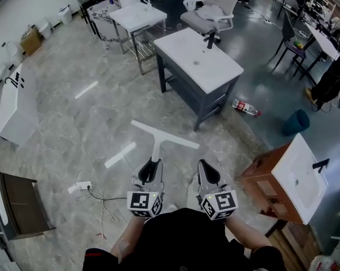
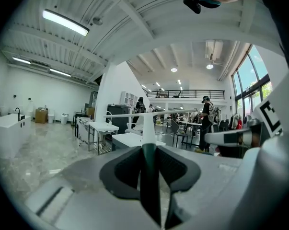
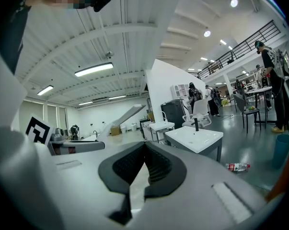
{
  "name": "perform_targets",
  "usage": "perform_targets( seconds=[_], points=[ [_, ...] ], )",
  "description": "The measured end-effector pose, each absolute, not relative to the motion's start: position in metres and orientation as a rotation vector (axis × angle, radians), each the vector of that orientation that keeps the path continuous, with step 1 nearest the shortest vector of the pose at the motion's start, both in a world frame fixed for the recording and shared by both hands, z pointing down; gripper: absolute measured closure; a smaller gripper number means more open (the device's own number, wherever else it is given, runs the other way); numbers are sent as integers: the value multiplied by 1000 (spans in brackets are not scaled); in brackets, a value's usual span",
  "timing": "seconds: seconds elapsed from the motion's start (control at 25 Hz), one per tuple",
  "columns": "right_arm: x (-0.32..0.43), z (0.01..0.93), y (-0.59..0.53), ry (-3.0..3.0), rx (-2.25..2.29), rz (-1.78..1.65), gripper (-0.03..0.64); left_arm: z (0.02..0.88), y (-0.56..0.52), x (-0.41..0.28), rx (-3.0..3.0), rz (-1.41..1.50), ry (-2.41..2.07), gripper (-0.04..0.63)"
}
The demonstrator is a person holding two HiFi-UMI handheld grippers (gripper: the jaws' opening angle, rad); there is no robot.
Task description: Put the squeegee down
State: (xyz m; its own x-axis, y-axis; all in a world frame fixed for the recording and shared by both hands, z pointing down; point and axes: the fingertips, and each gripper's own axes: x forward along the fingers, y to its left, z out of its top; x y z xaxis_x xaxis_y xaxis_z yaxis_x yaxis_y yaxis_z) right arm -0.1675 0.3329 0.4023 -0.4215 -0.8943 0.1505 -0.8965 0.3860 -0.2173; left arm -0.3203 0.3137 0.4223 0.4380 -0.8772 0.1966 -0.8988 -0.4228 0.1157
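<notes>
The squeegee [image 1: 164, 134] has a long white T-shaped blade and a white handle that turns dark green at the grip. It is held out over the marble floor. My left gripper [image 1: 153, 165] is shut on the handle's dark end. In the left gripper view the handle [image 2: 148, 131] runs straight out from between the pads [image 2: 127, 166], with the blade across the top. My right gripper [image 1: 207, 168] is beside it, apart from the squeegee, its jaws shut and empty [image 3: 145, 145]. The blade [image 3: 127, 114] shows slanted at the left of the right gripper view.
A white sink on a grey cabinet [image 1: 201, 61] stands ahead. A plastic bottle [image 1: 246, 107] and a teal bin [image 1: 295, 122] lie to its right. A wooden cabinet with a sink [image 1: 282, 179] is near right. A power strip with cables [image 1: 82, 186] lies left of my feet.
</notes>
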Motion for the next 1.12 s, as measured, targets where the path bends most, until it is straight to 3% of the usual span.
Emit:
perform_targets(
  seconds=[1.12],
  points=[
    [-44, 411, 120, -2653, 1553, 465, 614, 420, 112, -206, 2388, 144, -1716, 489]
  ],
)
